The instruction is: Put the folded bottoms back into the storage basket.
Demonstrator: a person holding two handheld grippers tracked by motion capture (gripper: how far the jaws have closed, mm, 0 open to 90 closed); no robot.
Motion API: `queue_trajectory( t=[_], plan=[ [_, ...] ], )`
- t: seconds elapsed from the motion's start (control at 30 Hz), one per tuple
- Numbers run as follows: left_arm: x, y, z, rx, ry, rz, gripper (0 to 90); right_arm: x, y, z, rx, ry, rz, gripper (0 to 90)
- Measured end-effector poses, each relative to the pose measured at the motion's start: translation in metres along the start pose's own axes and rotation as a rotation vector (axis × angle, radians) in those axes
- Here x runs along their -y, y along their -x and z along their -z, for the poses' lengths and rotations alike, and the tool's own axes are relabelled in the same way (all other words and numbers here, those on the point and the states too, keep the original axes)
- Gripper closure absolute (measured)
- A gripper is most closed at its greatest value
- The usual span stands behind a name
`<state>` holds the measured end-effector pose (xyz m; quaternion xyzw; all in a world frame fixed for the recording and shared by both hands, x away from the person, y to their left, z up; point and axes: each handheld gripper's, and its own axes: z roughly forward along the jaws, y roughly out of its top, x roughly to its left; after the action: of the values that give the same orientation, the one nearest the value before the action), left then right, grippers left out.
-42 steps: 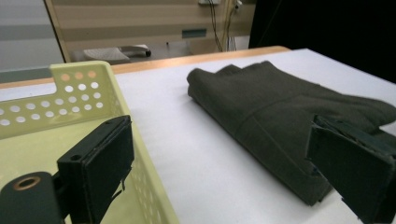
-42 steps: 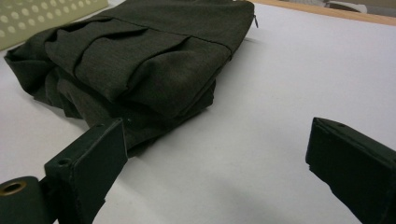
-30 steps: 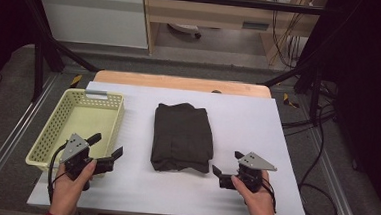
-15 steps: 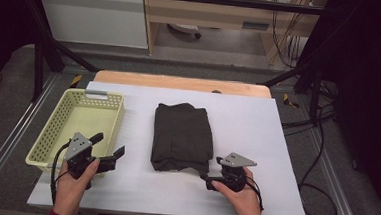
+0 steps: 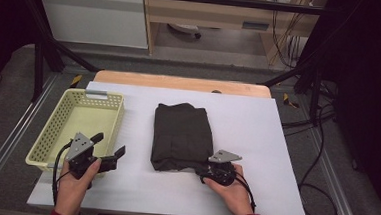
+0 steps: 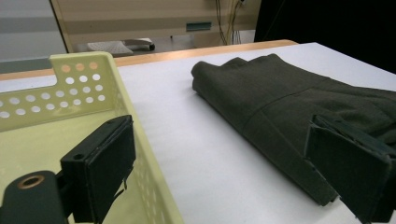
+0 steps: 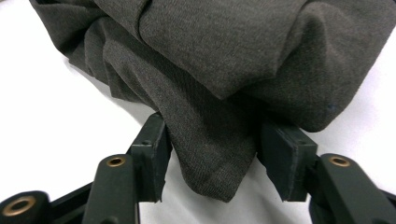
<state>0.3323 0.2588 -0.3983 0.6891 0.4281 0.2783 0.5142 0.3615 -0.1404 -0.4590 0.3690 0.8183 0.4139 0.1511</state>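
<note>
right hand-held gripper (image 5: 205, 174): moved onto folded cloth (image 5: 183, 135), jaws apart | left hand-held gripper (image 5: 109, 151): wide, empty

dark grey folded cloth (image 7: 219, 84) on white surface (image 7: 51, 116), one corner hanging between the spread jaws of right claw (image 7: 212, 170).

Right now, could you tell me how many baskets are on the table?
1: the yellow basket stands at the table's left edge, left of the folded dark garment.

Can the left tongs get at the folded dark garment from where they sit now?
Probably yes: the left tongs are open beside the basket, with bare white table between them and the folded garment.
</note>
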Motion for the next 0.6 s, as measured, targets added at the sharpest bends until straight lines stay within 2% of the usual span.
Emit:
queue_trajectory(
  t=[0.1,0.13,0.23,0.27,0.3,0.6],
  plan=[
    [0.000,-0.003,0.001,0.007,0.000,0.019,9.2,0.001,-0.001,-0.001,0.007,0.002,0.012,52.6],
    [0.000,-0.003,0.001,0.009,0.000,0.024,9.6,0.000,-0.001,0.000,0.005,0.009,0.023,59.6],
    [-0.001,-0.004,0.003,-0.005,0.011,0.032,9.6,0.000,-0.002,0.001,0.003,0.020,0.039,69.7],
    [-0.001,-0.004,0.003,-0.005,0.011,0.032,9.5,0.000,-0.002,0.001,0.003,0.020,0.039,69.7],
    [-0.001,-0.004,0.003,-0.007,0.011,0.031,9.6,0.000,-0.001,0.003,-0.003,0.023,0.050,74.5],
    [-0.001,-0.008,0.006,-0.010,0.014,0.050,9.7,-0.001,-0.003,0.014,-0.023,0.043,0.041,80.8]
  ],
)
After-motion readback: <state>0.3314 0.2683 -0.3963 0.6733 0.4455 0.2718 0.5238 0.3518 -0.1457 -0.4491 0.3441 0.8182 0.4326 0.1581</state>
